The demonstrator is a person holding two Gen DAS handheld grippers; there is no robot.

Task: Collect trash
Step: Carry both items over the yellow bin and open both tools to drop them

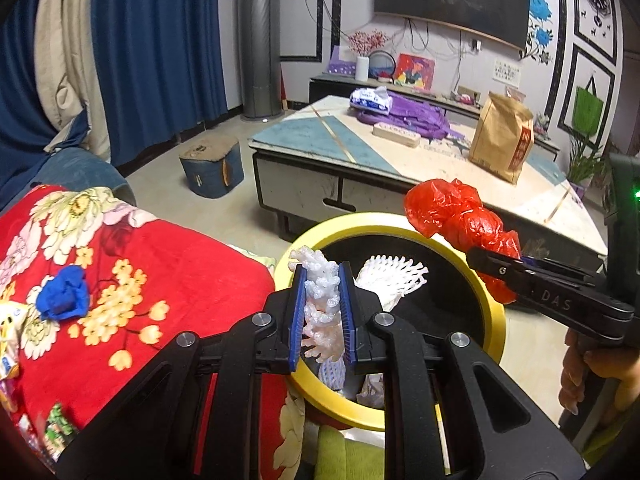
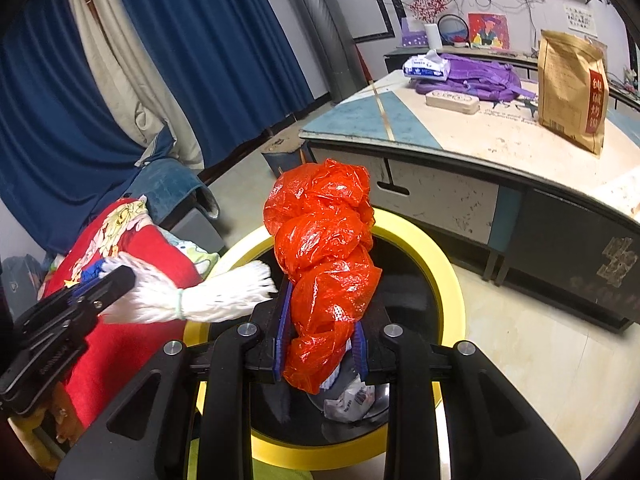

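My left gripper (image 1: 323,312) clamps foam net (image 1: 320,300), right gripper (image 2: 320,344) clamps red bag (image 2: 324,264); I hold both over the bin (image 1: 494,312).

Even indoor light, sharp centres, glare on the red plastic bag (image 2: 324,256), fisheye-bent, dark-vignetted edges.

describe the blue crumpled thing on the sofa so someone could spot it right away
Start at the red floral blanket left of the yellow-rimmed bin. On it, among the yellow flowers, sits a crumpled blue wad. It is the only solid blue item there; the wrappers nearby at the blanket's left edge are printed and multicoloured.
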